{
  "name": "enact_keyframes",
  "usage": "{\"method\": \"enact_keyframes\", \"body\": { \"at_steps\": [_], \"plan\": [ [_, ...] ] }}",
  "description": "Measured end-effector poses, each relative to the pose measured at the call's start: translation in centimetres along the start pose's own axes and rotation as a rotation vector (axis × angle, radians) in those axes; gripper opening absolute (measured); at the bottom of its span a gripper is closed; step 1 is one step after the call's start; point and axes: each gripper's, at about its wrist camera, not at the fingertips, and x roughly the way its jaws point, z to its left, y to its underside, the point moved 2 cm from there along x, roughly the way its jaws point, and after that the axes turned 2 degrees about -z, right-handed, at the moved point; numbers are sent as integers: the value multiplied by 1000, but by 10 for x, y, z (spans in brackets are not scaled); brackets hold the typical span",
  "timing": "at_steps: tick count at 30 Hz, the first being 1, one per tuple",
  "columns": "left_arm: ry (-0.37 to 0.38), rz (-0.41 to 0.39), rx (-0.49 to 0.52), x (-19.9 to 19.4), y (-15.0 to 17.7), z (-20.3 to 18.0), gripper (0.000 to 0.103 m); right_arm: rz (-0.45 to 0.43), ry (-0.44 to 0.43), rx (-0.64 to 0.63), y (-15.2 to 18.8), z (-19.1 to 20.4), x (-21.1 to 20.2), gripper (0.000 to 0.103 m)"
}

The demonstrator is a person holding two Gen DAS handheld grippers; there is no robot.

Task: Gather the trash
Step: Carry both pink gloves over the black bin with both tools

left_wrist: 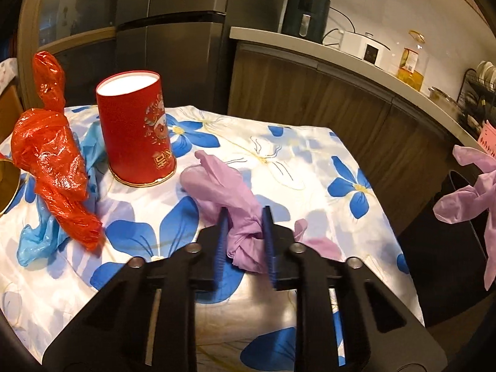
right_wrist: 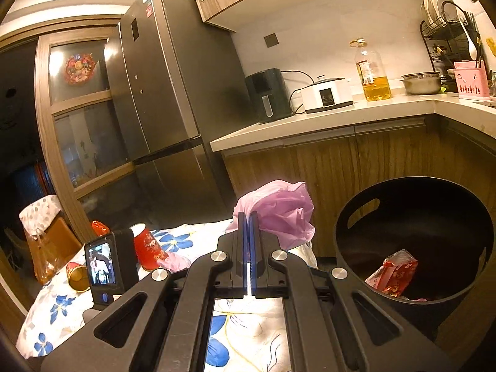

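Observation:
A crumpled purple glove lies on the flower-print tablecloth, and my left gripper is shut on its bunched end. A second purple glove hangs from my right gripper, whose pads are pressed together on it, beside the black bin. That same second glove shows at the right edge of the left wrist view. A red wrapper lies inside the bin. On the cloth also sit a red plastic bag, a blue glove and an upright red paper cup.
A tipped red cup with a gold inside lies at the table's left side. The bin stands off the table's right edge, in front of wooden cabinets. A dark fridge rises behind the table. The counter holds appliances and an oil bottle.

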Motion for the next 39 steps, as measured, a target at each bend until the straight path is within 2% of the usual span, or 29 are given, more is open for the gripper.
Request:
{"method": "enact_keyframes", "body": {
  "at_steps": [5,10,21,29,39],
  "plan": [
    [20,-12,-23,-9,1,3,8,-8,2,-1,-3,2,-8,2],
    [40,-50,-31,-32,1,4,6,-27,4,-3,-7,3,-19,2],
    [150,-208,-58,-127,-14,2,5,-84,12,9,-21,4,-59,2],
    [226,-280,-4,-182,-19,-33,5,-114,43,14,-29,-6,-91,2],
    [315,-304,68,-210,-16,-91,5,-151,122,18,-44,-34,-120,2]
  ]
}}
